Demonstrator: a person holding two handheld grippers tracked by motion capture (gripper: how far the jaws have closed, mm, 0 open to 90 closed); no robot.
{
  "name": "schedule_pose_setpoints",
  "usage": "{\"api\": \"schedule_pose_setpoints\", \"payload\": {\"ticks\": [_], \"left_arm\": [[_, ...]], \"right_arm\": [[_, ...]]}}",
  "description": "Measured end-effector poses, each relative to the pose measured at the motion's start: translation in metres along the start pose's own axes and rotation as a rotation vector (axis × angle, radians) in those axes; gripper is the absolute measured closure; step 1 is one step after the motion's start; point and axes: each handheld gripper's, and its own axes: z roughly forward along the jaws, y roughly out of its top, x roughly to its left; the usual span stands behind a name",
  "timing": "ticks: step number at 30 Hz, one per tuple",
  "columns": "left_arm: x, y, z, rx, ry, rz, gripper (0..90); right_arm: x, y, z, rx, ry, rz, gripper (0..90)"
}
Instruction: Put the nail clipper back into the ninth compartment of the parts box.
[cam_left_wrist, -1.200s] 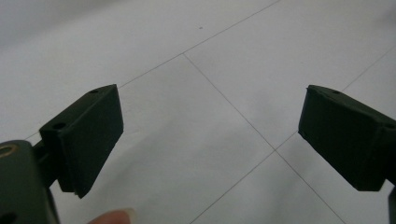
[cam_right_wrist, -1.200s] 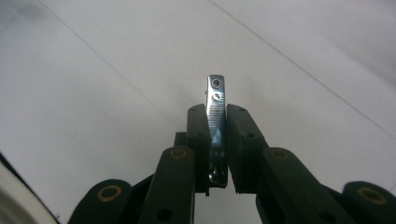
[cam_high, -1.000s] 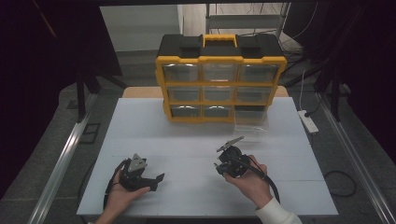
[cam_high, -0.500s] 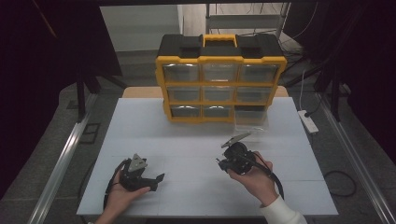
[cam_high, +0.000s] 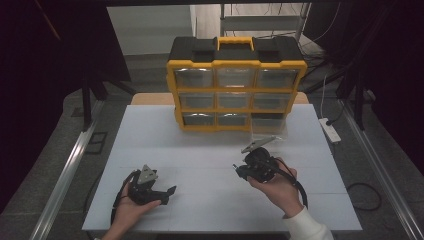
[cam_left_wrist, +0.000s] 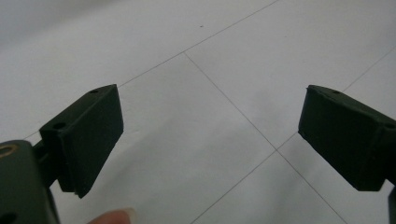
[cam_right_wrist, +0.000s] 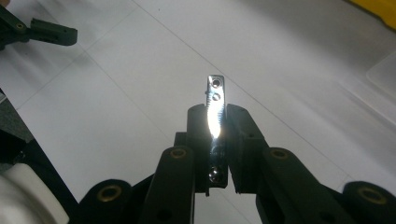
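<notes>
My right gripper (cam_right_wrist: 217, 116) is shut on a thin shiny metal strip (cam_right_wrist: 215, 100) with small holes. The strip stands upright between the pads and pokes out past the fingertips. In the high view the right gripper (cam_high: 238, 169) hangs above the white table (cam_high: 200, 150), right of centre, pointing left. My left gripper (cam_high: 169, 194) rests low at the table's near left with its tips pointing right. Its black jaws stand wide apart over bare table, so the left gripper (cam_left_wrist: 210, 130) is open with nothing between the pads.
A yellow and black drawer organizer (cam_high: 235, 85) stands at the back of the table. A clear drawer (cam_high: 267, 132) lies pulled out on the table before its lower right corner. A white power strip (cam_high: 330, 130) lies on the floor at the right.
My right hand has lifted a little and drifted to the right, away from me, with the metal strip still clamped. The left hand has stayed put.
</notes>
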Motion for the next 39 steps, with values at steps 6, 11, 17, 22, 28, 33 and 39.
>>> {"api": "schedule_pose_setpoints", "payload": {"ticks": [6,11,17,22,28,33,39], "left_arm": [[0.000,0.000,0.000,0.000,0.000,0.000,7.5],[0.000,0.000,0.000,0.001,-0.002,-0.001,7.5],[0.000,0.000,0.000,0.000,-0.007,-0.003,7.5],[0.000,0.000,0.000,0.001,-0.006,-0.002,7.5],[0.000,0.000,0.000,0.002,-0.005,-0.002,7.5],[0.000,0.000,0.000,0.001,-0.005,-0.001,7.5],[0.000,0.000,0.001,0.003,-0.005,-0.002,7.5]], "right_arm": [[-0.002,0.004,-0.007,-0.025,-0.003,-0.005,79.7],[-0.006,0.008,-0.013,-0.048,-0.008,-0.002,79.6],[-0.007,0.013,-0.016,-0.065,-0.015,-0.012,79.7],[-0.009,0.017,-0.018,-0.073,-0.016,-0.016,79.7],[-0.013,0.021,-0.020,-0.080,-0.023,-0.015,79.7],[-0.019,0.022,-0.020,-0.082,-0.029,-0.005,79.7],[-0.028,0.024,-0.019,-0.082,-0.035,0.009,79.7]]}}
